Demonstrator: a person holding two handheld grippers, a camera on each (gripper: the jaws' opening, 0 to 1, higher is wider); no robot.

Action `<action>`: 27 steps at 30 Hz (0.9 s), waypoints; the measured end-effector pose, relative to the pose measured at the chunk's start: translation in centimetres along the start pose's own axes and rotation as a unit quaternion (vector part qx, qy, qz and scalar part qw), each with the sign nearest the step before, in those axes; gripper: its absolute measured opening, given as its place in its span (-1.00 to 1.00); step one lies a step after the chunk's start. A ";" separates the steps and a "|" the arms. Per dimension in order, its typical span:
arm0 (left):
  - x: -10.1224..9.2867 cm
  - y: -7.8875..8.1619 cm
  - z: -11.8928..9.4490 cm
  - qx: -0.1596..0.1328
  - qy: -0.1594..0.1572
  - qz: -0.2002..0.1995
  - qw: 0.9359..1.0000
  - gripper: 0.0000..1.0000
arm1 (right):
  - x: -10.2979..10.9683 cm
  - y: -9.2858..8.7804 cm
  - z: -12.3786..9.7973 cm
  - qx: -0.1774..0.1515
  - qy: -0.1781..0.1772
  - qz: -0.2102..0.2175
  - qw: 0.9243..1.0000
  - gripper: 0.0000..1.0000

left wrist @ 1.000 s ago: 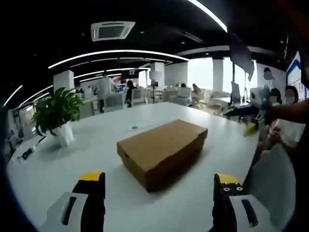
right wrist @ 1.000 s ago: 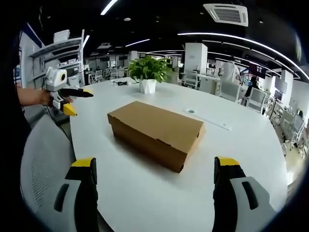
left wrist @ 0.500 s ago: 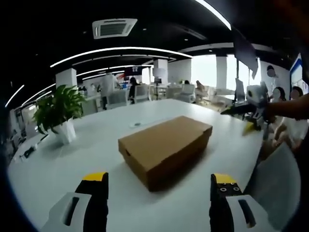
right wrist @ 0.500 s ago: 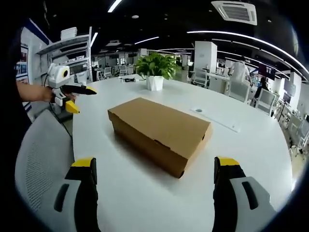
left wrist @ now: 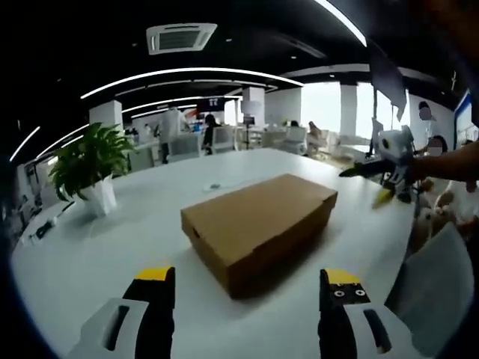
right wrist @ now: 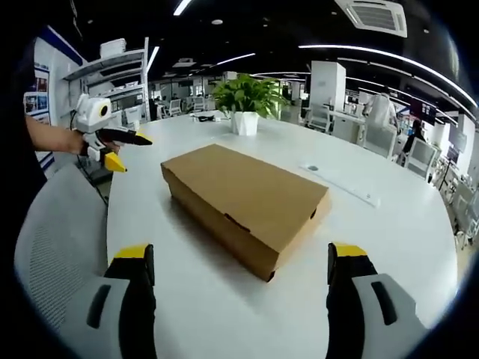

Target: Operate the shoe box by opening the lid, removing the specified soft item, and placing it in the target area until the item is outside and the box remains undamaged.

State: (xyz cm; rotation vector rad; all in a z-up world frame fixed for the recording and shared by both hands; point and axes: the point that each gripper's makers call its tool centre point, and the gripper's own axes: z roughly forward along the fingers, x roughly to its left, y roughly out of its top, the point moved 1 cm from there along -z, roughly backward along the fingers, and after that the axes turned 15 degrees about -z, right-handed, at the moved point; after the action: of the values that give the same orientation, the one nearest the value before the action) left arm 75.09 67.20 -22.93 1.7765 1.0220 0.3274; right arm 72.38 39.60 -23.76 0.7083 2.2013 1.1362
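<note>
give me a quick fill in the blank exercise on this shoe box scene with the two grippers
1. The lid of the cardboard shoe box is ____.
2. The box rests on a ____ table.
3. Both jaws of the right gripper stand wide ____, with nothing between them.
4. Beyond the box in the left gripper view, a potted ____ stands in a white pot.

Missing words: closed; white; open; plant
</note>
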 end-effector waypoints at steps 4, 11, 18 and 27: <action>0.1 -0.2 0.8 0.006 0.006 0.008 1.000 0.52 | -0.5 -0.4 0.6 0.003 0.006 -0.012 1.000 0.71; -0.2 -0.4 2.4 0.015 0.009 0.012 1.000 0.44 | -1.8 -0.8 1.5 0.002 0.008 -0.021 1.000 0.58; 0.2 -0.7 3.9 0.017 0.014 0.010 1.000 0.34 | -2.8 -1.3 2.5 0.004 0.008 -0.027 1.000 0.41; 1.0 -0.7 5.0 0.019 0.026 0.007 0.999 0.20 | -3.7 -2.2 3.6 0.012 0.004 -0.032 0.999 0.25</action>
State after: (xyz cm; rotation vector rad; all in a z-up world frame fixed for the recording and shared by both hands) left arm 78.53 64.86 -25.99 1.8192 1.0583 0.3665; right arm 77.02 37.98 -26.46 0.6401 2.2322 1.0833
